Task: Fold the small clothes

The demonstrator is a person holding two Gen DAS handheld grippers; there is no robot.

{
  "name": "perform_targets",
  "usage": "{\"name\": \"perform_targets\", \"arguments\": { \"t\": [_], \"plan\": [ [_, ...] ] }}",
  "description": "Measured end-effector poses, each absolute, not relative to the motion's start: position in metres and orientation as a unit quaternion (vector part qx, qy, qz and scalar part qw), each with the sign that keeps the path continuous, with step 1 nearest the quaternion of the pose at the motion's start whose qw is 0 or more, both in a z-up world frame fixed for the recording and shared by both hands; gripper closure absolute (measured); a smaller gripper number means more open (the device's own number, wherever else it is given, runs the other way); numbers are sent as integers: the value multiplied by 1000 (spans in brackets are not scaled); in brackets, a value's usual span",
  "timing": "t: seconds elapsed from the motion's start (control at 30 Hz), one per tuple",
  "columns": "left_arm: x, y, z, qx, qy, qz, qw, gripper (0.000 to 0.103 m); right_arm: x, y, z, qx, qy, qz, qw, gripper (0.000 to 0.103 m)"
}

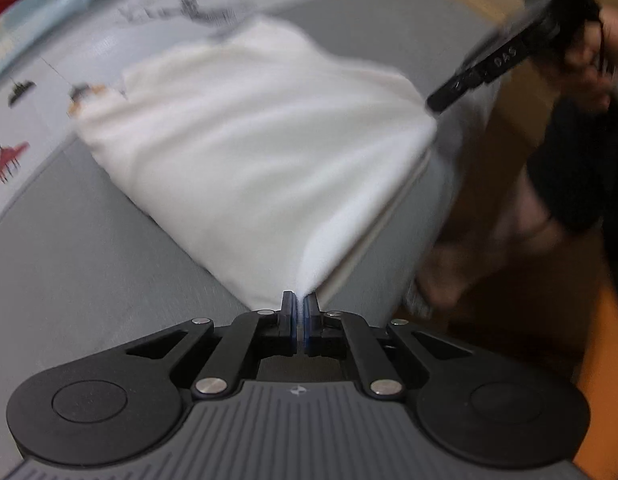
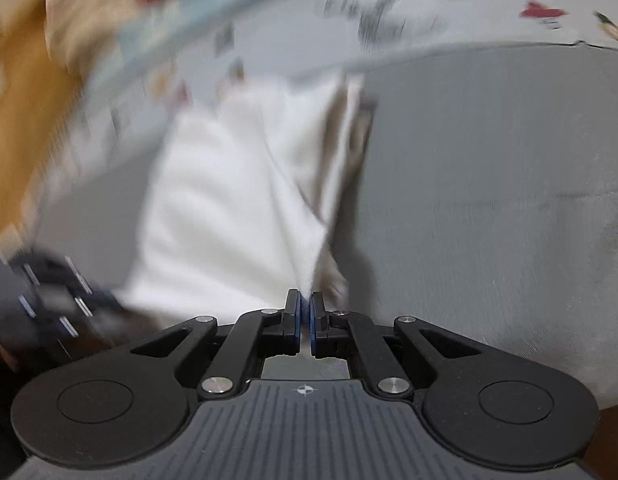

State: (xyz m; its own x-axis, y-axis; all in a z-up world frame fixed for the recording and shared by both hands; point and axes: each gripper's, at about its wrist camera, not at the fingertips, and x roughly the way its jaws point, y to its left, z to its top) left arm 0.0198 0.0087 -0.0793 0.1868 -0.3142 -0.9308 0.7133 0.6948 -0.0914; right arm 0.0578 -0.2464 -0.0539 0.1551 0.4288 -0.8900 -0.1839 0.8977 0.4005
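The soft white cloth lies on the flat grey surface. The left gripper pinches one near corner tight. The right gripper pinches the other. The cloth stretches away from both, towards the printed sheet.

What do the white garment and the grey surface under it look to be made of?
White garment: soft matte fabric, probably cotton knit; it drapes in gentle folds and bunches to a point where the left gripper pinches it. Grey surface: matte woven cloth, judging by its fine diagonal weave lines; the fibre is unclear.
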Motion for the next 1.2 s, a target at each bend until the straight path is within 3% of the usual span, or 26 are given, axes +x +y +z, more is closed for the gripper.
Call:
{"name": "perform_targets", "arguments": {
  "t": [0.1, 0.2, 0.3, 0.47, 0.6, 0.67, 0.73, 0.87, 0.9, 0.97, 1.2],
  "plan": [
    [24, 7, -82, 169, 565, -364, 721, 96, 59, -240, -59, 56, 624, 179, 759, 95],
    [37, 19, -59, 115, 527, -361, 760, 87, 65, -253, -34, 100, 557, 170, 807, 92],
    [57, 33, -45, 50, 504, -334, 795, 83, 70, -260, -20, 157, 508, 174, 829, 68],
    [75, 29, -62, 60, 527, -282, 799, 80, 82, -237, -33, 147, 521, 191, 819, 67],
    [73, 13, -92, 92, 589, -263, 758, 72, 85, -215, -74, 70, 605, 155, 778, 67],
    [76, 14, -99, 97, 607, -260, 744, 71, 85, -216, -86, 68, 631, 139, 761, 60],
    [85, 24, -91, 55, 599, -260, 756, 66, 89, -223, -78, 94, 613, 139, 772, 60],
    [100, 60, -66, -65, 550, -251, 794, 39, 94, -244, -51, 179, 530, 137, 817, 54],
    [104, 68, -65, -90, 539, -240, 802, 32, 96, -247, -47, 191, 511, 131, 828, 47],
    [113, 78, -71, -129, 534, -207, 810, 27, 101, -249, -48, 203, 493, 120, 838, 38],
    [148, 95, -111, -219, 570, -136, 780, 27, 139, -228, -86, 209, 563, 97, 794, 35]
  ]
}}
